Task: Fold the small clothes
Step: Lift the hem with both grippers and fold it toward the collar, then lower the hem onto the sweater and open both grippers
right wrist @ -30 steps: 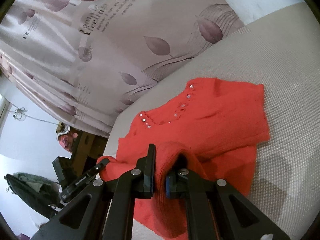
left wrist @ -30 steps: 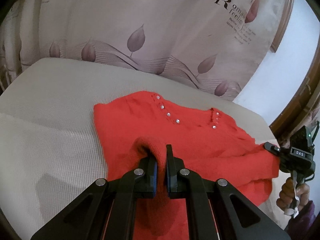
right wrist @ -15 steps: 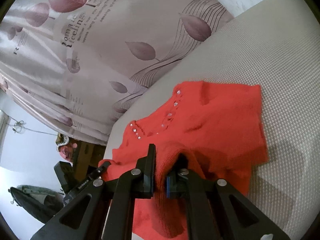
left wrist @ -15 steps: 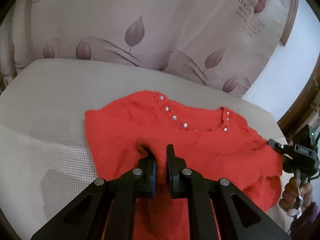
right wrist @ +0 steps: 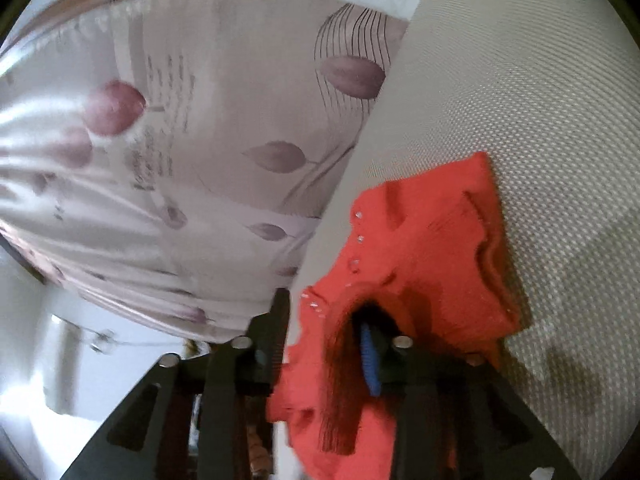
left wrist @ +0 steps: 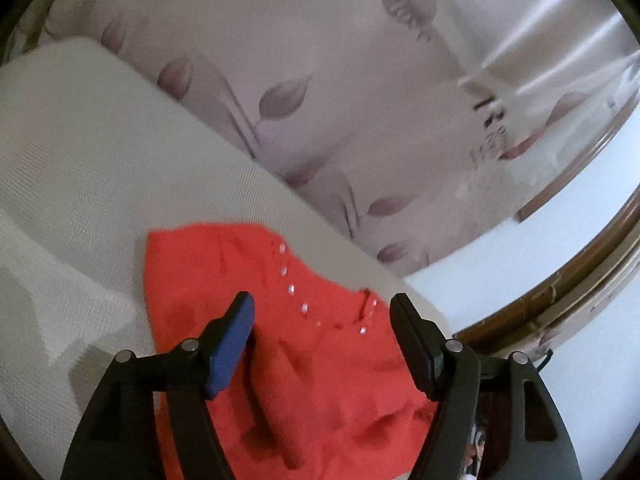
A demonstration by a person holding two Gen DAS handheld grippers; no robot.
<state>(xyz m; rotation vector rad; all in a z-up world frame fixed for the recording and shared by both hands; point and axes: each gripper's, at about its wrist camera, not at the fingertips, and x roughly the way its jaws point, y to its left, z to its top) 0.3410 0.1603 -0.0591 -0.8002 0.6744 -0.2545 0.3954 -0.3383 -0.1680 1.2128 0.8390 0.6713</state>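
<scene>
On the pale cushion [left wrist: 100, 152], near the curtain [left wrist: 360, 80], lies the red top [left wrist: 328, 380], its hem apparently doubled toward the neckline. Left gripper [left wrist: 322, 312] hovers with jaws spread wide, probably having let go. Right gripper's [right wrist: 324, 320] jaws are apart, knit draped over one finger.

Bare cushion [left wrist: 80, 184] lies left of the red sweater [left wrist: 320, 380]; the curtain [left wrist: 320, 80] closes the far side.

Leaf-print curtain [left wrist: 304, 92] behind beige woven mattress [left wrist: 80, 152]; brown wooden frame [left wrist: 592, 264].
</scene>
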